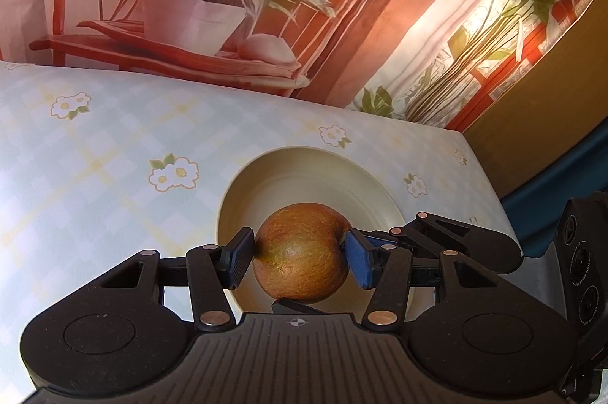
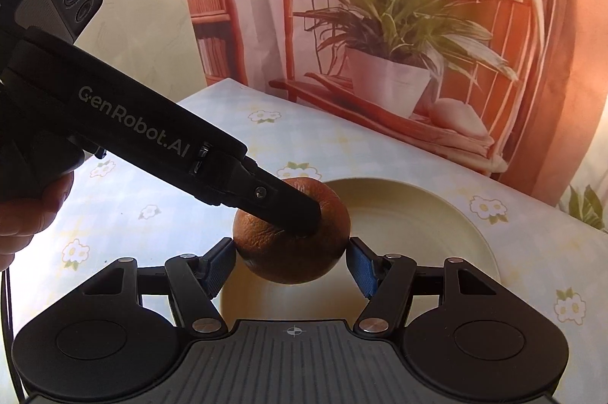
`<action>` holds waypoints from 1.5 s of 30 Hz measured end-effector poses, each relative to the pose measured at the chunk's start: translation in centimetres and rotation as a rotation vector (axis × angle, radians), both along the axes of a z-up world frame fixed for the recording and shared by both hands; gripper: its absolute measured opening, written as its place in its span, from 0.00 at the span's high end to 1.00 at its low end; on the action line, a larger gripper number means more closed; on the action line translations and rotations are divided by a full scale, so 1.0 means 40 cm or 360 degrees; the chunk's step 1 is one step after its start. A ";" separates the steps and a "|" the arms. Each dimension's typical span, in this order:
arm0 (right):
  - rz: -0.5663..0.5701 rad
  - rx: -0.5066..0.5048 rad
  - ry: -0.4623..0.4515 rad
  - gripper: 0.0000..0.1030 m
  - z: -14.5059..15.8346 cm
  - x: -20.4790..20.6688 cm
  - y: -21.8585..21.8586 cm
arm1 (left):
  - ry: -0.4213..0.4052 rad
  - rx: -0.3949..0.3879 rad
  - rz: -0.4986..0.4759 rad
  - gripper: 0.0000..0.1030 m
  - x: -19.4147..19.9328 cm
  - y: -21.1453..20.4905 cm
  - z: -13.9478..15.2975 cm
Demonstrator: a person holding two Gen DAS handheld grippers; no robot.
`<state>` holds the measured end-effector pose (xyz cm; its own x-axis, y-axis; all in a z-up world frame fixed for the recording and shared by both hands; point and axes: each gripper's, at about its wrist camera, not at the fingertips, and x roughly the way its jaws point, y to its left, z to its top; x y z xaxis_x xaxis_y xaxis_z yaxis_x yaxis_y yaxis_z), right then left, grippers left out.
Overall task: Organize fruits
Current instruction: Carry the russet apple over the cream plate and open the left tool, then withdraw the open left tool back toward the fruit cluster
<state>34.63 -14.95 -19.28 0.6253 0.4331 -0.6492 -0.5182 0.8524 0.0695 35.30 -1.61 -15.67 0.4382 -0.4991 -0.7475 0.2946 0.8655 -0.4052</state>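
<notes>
Floral desk (image 1: 95, 157), printed plant backdrop behind. Left tool (image 1: 300, 261) clamps an apple (image 1: 300, 252) over the plate (image 1: 380, 191), frame centre; right tool (image 2: 290, 263) clamps an orange (image 2: 300, 259) beside it. Both held above, likely for drop-off.

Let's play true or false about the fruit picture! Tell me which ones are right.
1. The fruit sits between the left gripper's pads. True.
2. The plate is piled with fruit. False: no fruit lies on its visible part.
3. The tablecloth has little flowers on it. True.
4. The potted plant stands on the table. False: it is printed on the backdrop behind the table.
5. Only one gripper touches the fruit. False: the right gripper presses it too.
</notes>
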 end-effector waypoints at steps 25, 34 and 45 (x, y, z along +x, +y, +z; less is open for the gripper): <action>-0.0144 -0.0011 -0.0090 0.35 0.009 -0.062 -0.036 | -0.0165 0.0113 0.0262 0.48 -0.099 0.065 0.069; -0.0468 0.0213 -0.0183 0.35 0.003 -0.226 -0.208 | -0.0441 0.0355 0.0388 0.44 -0.266 0.061 0.135; -0.0535 0.0216 -0.0355 0.35 -0.056 -0.404 -0.316 | -0.0436 0.0386 0.0515 0.44 -0.406 0.047 0.108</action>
<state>18.47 -27.61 -21.52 0.8648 0.2533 -0.4335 -0.2281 0.9674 0.1102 19.08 0.26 -11.37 0.7389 -0.1306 -0.6610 0.0623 0.9901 -0.1260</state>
